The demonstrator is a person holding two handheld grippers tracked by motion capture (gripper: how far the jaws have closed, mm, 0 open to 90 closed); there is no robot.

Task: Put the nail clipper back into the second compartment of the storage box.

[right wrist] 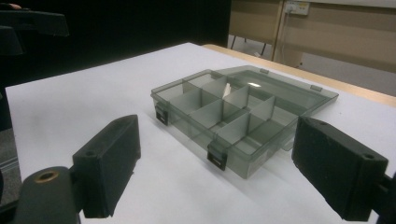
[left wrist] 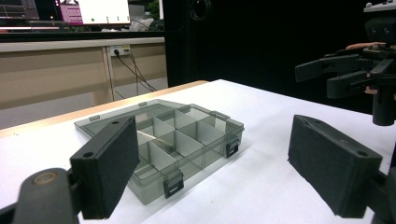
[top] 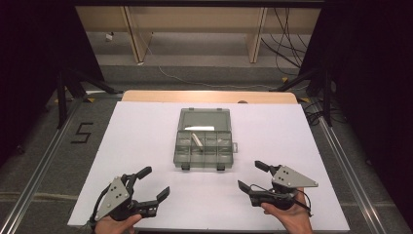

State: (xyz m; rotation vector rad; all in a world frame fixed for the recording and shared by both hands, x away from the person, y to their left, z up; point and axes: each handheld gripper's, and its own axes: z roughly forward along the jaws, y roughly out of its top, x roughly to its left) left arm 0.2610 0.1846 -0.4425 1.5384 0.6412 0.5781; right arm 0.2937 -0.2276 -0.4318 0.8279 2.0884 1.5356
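I've got one smoky organizer box [top: 203,145] mid-table, lid already flipped open and lying flat behind it. Nothing's grabbed yet: my left gripper [top: 150,184] and right gripper [top: 252,175] both sit spread wide near the front edge, well apart from it. One small white piece [top: 197,139] inside, maybe chalk, hard to tell.

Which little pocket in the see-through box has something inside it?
In the open smoky-grey clear plastic compartment box, only the far-row pocket second from the left holds something: a small white stick-like piece. The other pockets look empty.
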